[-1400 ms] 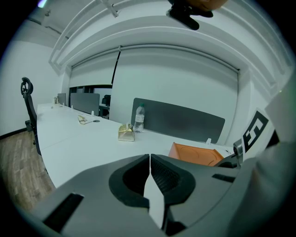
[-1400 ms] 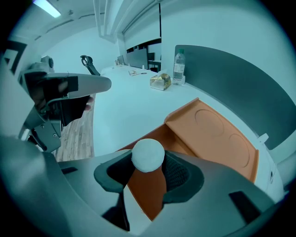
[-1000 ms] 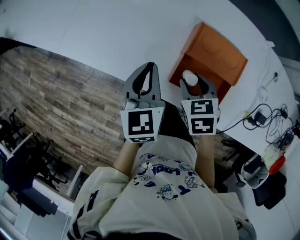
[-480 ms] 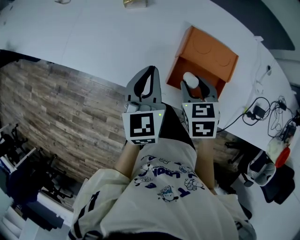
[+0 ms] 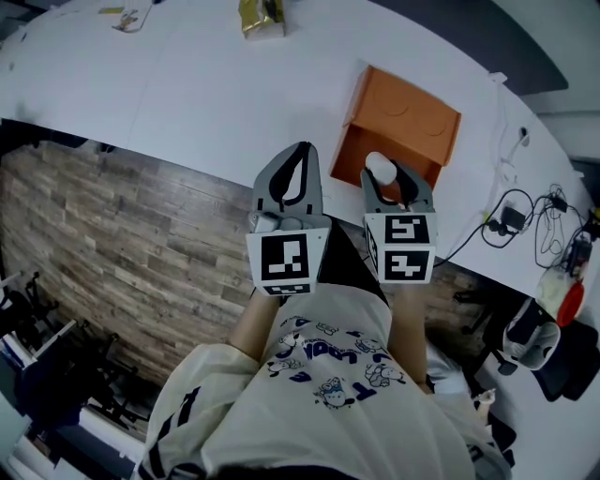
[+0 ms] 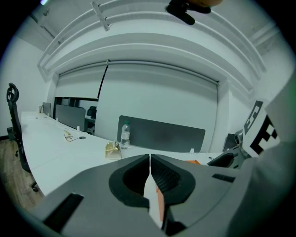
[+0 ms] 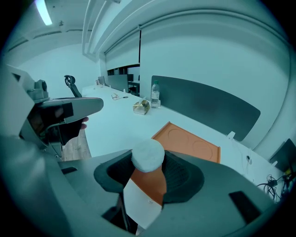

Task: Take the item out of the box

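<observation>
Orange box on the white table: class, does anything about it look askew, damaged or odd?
The orange box seems to lie on its side, its opening toward the table edge. No damage or spill shows. The right hand-held gripper holds a white round item before it.

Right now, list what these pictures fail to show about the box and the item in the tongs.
Inside of the orange box: head view shows only its outside; the right tongs partly cover its near side.
Lower part of the white item: right gripper view, hidden between the jaws.
Bottle label: left gripper view, too small.
Gold packet: head view, too small to identify.
</observation>
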A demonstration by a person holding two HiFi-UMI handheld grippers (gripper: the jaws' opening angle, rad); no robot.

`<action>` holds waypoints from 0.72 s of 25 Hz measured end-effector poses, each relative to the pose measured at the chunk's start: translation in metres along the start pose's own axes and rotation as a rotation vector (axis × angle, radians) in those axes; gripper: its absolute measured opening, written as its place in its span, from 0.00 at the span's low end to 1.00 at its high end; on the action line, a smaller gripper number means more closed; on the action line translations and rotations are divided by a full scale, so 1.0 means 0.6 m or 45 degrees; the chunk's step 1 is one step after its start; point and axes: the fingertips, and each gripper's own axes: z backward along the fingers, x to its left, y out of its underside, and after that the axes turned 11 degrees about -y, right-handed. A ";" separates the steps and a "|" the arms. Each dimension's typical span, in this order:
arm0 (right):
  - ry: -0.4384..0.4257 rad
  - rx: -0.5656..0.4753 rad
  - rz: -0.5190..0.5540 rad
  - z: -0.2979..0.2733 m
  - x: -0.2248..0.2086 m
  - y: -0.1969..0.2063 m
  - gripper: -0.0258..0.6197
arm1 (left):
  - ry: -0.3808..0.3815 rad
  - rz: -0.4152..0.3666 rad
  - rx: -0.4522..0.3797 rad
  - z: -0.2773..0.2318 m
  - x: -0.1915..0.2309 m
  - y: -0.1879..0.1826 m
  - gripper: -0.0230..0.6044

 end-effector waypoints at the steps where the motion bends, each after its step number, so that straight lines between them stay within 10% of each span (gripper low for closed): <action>1: 0.002 -0.007 -0.004 0.003 0.002 -0.001 0.34 | 0.001 0.002 -0.004 0.003 0.001 -0.002 0.07; 18: 0.077 -0.157 -0.033 0.070 0.021 -0.031 0.34 | 0.039 -0.041 -0.093 0.047 -0.008 -0.047 0.07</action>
